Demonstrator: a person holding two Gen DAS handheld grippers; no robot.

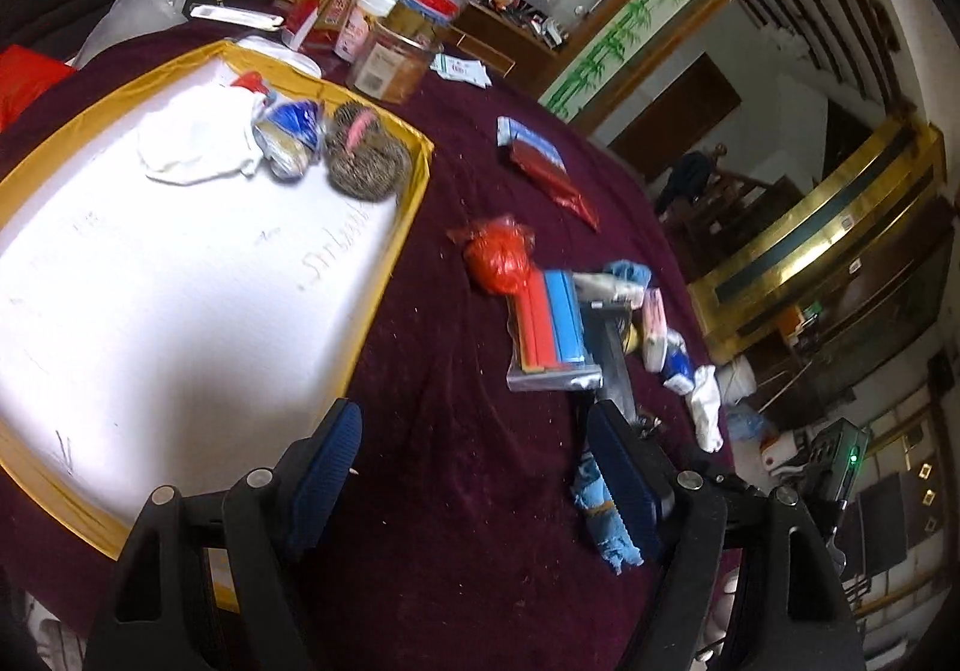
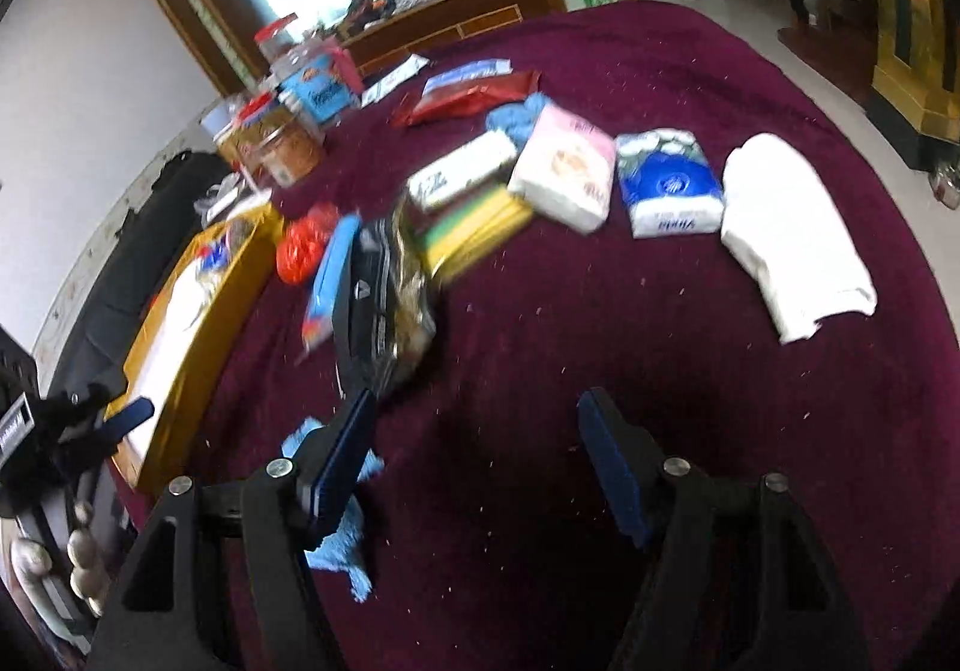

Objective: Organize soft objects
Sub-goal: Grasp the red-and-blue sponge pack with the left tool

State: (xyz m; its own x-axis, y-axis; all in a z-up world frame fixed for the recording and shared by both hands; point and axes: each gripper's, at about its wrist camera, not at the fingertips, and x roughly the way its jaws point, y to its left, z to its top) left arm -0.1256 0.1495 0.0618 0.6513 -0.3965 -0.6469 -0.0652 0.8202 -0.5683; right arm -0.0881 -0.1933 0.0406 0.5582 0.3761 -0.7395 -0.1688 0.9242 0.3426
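Maroon cloth covers the desk. Both jaws released and empty: the right hand-held gripper (image 2: 480, 467) has a blue rag (image 2: 342, 539) just beside its left finger, lying lengthwise toward it; the left hand-held gripper (image 1: 474, 467) hovers near the yellow-rimmed tray (image 1: 384, 275).

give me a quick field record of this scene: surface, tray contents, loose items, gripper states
surface: maroon tablecloth
tray: yellow-rimmed white tray holding a white cloth, a blue-white packet, a brown scrubber ball
loose items: red plastic bag, folded white towel, blue cloth
left gripper: open, empty
right gripper: open, empty
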